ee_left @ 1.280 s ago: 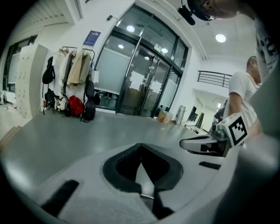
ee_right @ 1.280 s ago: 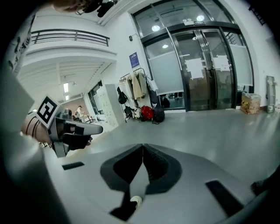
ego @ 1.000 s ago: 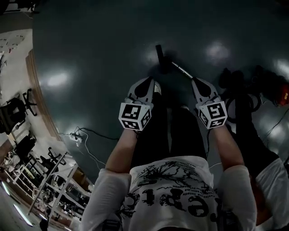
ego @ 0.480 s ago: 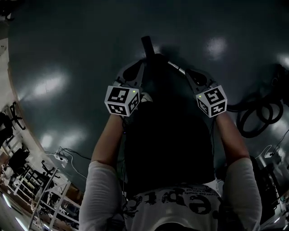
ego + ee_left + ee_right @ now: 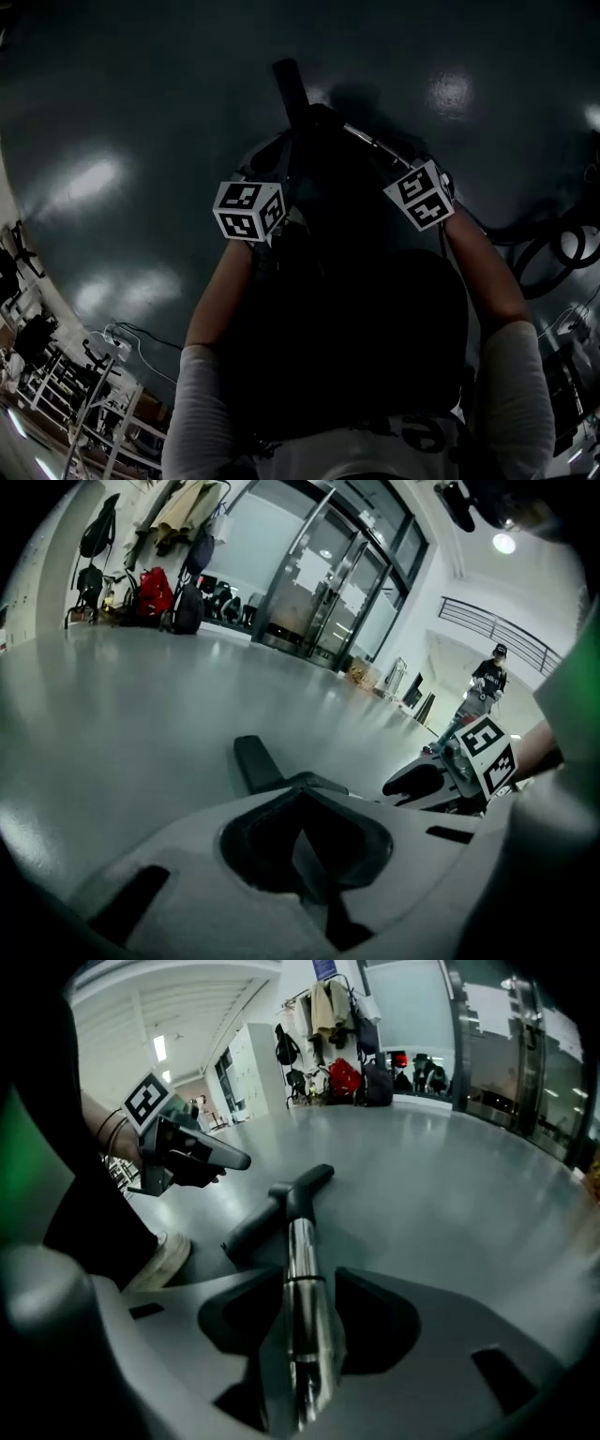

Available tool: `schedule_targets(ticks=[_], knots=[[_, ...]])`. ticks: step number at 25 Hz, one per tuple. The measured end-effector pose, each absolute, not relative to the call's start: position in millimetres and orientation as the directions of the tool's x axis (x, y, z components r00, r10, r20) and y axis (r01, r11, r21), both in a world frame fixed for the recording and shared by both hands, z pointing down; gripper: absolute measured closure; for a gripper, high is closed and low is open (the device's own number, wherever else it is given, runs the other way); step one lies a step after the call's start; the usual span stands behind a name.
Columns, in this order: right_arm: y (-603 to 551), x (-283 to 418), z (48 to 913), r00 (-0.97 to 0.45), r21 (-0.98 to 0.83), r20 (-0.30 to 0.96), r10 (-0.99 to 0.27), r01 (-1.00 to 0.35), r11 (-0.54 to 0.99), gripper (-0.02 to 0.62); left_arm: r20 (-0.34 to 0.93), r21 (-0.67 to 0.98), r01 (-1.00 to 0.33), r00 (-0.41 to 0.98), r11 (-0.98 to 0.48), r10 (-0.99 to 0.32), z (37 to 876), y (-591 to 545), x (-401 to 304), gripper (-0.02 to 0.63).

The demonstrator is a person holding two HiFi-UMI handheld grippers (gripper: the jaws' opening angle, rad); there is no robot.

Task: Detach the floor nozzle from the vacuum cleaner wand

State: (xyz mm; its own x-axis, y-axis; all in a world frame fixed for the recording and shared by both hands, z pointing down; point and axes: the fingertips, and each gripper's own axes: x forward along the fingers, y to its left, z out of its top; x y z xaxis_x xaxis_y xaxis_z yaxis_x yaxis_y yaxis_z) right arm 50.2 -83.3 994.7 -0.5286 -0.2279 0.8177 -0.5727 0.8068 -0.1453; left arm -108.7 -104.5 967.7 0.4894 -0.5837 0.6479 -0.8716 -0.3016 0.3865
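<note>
The black floor nozzle [image 5: 291, 89] lies on the dark floor, with the chrome wand [image 5: 370, 142] running back from it toward my right hand. My right gripper [image 5: 305, 1354] has just been opening and now straddles the wand [image 5: 302, 1269], which lies between its jaws; I cannot see the pads pressing on it. The wand's far end enters the nozzle [image 5: 281, 1204]. My left gripper [image 5: 314, 874] is shut and empty, held low just short of the nozzle [image 5: 258, 761]. The right gripper [image 5: 459, 771] shows at the right of the left gripper view.
Black hoses [image 5: 553, 244] coil on the floor at the right. Cables and a power strip [image 5: 117, 342] lie at the lower left. My shoe [image 5: 159, 1260] stands beside the wand. Coats and bags [image 5: 347, 1044] hang at the far wall, and a person [image 5: 487, 691] stands in the distance.
Both grippers have dropped toward the floor and now sit close to the nozzle and wand. The right gripper's marker cube has rolled. The body bends lower over the legs.
</note>
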Motion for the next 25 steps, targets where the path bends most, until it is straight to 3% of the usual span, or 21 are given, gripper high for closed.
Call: schedule_targets(ticks=[4, 7, 11, 15, 21, 25], knots=[[-68, 49, 1033, -0.475, -0.169, 0.873, -0.112, -0.509, 0.844, 0.397, 0.691, 0.354, -0.871, 0.489, -0.342, -0.532, 991, -88, -104, 0.603], [-64, 48, 1059, -0.418, -0.16, 0.905, -0.072, -0.492, 0.856, 0.397, 0.71, 0.362, -0.856, 0.509, -0.368, -0.486, 1006, -79, -98, 0.525], [-69, 45, 1065, -0.373, -0.098, 0.918, -0.134, -0.541, 0.835, 0.399, 0.736, 0.382, -0.833, 0.536, -0.4, -0.414, 1021, -63, -96, 0.356], [-67, 45, 1066, -0.394, -0.086, 0.907, -0.149, -0.518, 0.851, 0.397, 0.75, 0.411, -0.831, 0.542, -0.375, -0.379, 1034, -56, -95, 0.287], [-74, 43, 1055, -0.45, -0.124, 0.881, -0.148, -0.521, 0.845, 0.42, 0.745, 0.406, -0.827, 0.546, -0.389, -0.383, 1046, -73, -85, 0.125], [-77, 48, 1028, -0.489, -0.125, 0.855, -0.174, -0.518, 0.846, 0.42, 0.72, 0.447, -0.775, 0.608, -0.446, -0.336, 1044, -83, -65, 0.117]])
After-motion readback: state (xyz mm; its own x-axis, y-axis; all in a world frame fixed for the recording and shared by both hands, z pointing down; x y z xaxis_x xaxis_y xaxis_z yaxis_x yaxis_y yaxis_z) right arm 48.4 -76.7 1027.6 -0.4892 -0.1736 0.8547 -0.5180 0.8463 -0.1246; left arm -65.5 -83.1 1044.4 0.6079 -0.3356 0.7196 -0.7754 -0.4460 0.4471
